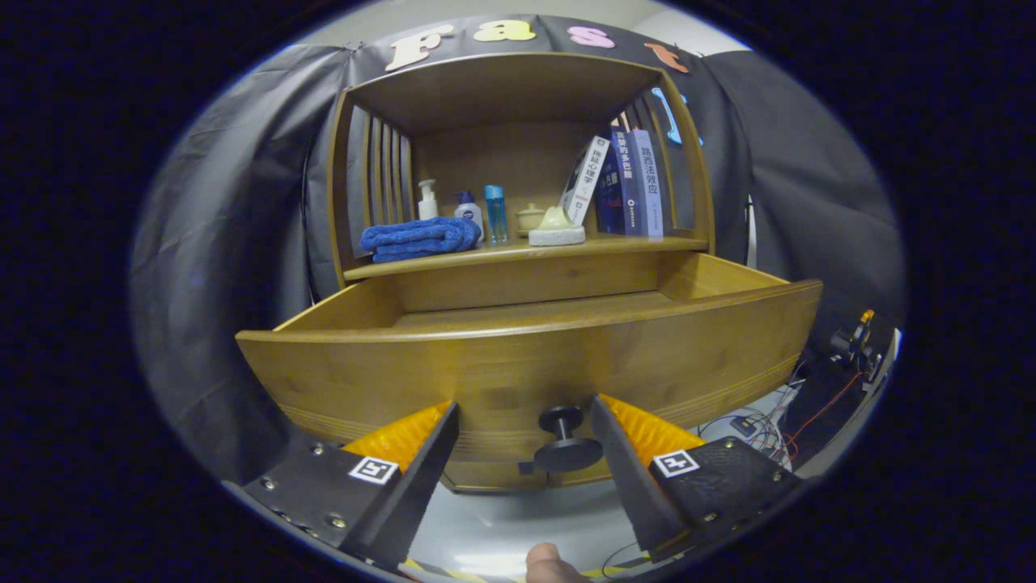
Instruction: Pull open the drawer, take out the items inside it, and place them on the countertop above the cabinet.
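Note:
The wooden drawer [526, 364] of the cabinet stands pulled out toward me; its front panel hides most of the inside, so I cannot see any items in it. A dark round knob [564, 441] juts from the drawer front, just ahead of my fingers and nearer the right one. My gripper [524, 417] is open with nothing between the fingers, held low in front of the drawer. Above the drawer runs the countertop [518, 251] of the cabinet.
On the countertop lie a folded blue towel [419, 238], a white pump bottle [426, 200], a blue bottle [495, 214], a small jar [530, 217], a sponge [557, 230] and leaning books [623, 182]. Cables and gear [842, 356] lie on the floor at right. A fingertip [549, 563] shows below.

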Motion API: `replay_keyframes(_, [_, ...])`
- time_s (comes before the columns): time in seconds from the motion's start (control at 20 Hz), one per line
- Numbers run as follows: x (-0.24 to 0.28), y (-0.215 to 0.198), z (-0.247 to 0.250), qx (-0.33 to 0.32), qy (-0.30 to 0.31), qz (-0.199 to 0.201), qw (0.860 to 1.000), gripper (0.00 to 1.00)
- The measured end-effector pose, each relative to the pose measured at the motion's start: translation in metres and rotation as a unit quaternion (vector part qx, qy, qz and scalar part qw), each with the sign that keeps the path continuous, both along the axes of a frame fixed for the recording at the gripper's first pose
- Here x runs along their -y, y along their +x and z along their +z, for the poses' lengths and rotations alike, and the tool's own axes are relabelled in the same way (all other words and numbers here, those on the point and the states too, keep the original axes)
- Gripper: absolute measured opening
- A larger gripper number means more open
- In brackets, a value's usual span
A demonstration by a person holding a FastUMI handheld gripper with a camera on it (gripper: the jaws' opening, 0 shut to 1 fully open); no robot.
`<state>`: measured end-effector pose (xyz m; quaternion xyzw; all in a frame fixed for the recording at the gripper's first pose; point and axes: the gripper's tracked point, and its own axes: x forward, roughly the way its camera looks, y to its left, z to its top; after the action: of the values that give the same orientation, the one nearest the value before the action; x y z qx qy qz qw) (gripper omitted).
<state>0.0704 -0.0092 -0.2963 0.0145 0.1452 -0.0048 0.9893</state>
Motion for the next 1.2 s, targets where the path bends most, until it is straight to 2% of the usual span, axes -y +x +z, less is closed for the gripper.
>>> replay_keyframes(0.45, [-0.001,0.034,0.000,-0.006,0.012,0.003,1.000,0.99])
replay_keyframes(1.2, [-0.009,0.116,0.003,-0.015,0.021,-0.004,1.000,1.00])
